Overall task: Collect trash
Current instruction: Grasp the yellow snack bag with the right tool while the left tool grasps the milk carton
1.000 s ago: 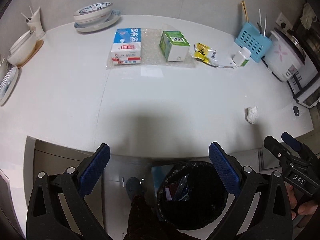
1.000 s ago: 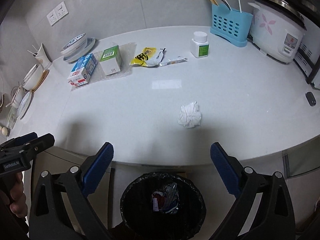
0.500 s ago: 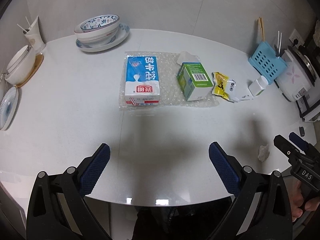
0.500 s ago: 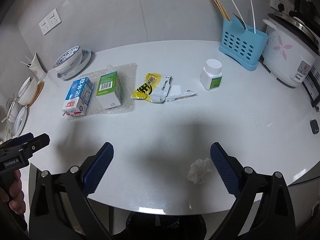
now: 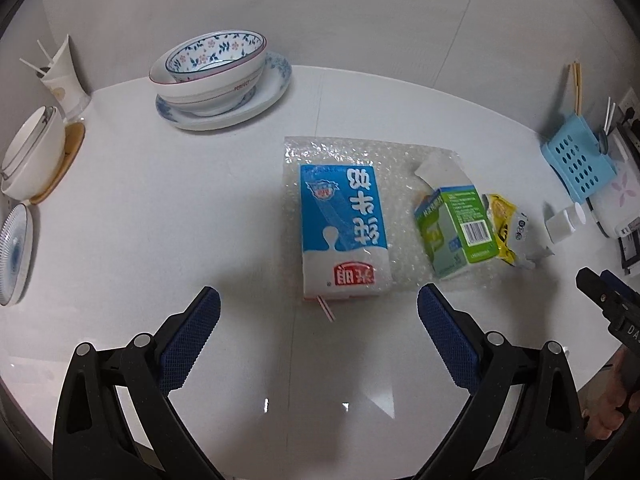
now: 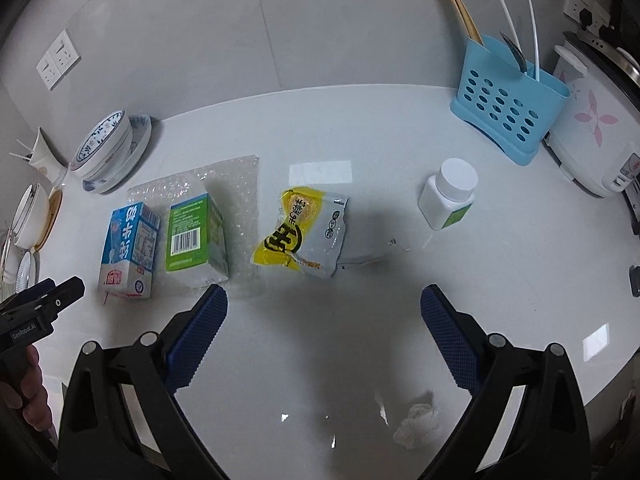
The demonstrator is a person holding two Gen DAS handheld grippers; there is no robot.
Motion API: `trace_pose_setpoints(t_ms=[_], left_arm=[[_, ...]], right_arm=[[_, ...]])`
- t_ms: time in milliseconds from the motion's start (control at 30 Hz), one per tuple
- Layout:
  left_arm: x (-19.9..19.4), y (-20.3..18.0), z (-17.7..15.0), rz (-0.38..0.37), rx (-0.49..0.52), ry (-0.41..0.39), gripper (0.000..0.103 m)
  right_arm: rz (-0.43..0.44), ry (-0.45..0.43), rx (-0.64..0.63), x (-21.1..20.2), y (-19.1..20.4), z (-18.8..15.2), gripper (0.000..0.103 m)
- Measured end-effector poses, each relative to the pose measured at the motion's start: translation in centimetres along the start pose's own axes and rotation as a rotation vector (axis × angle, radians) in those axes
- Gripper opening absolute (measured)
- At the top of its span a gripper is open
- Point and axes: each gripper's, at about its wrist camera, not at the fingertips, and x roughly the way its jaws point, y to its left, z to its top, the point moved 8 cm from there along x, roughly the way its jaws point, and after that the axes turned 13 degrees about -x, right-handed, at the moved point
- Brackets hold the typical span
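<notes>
A blue and white milk carton lies on a sheet of bubble wrap, with a green carton to its right and a yellow and grey snack wrapper beyond. My left gripper is open and empty just in front of the milk carton. My right gripper is open and empty in front of the snack wrapper. A crumpled white tissue lies on the counter between its fingers, close to the camera. The milk carton and green carton also show in the right wrist view.
Stacked bowls on a plate stand at the back left, more bowls and a small plate at the left edge. A white pill bottle, a blue utensil caddy and a rice cooker stand at the right.
Both grippers have moved forward from over the black bin at the counter's edge to above the counter, close to the trash. Both stay open and empty.
</notes>
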Motion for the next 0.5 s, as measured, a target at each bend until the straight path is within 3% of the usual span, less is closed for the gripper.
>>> trace_pose_setpoints(t_ms=[200,500], left_arm=[[2.7,0.1,2.2,0.018,0.009,0.032,0.097],[6.9,-1.0,2.8,0.028,0.033,0.104,0.097]], right_arm=[[-0.005,0.061,0.044,3.1,-0.9,2.0,0.093],[0.017,0.175,0.112,8.4,-1.3,3.8,0.093]])
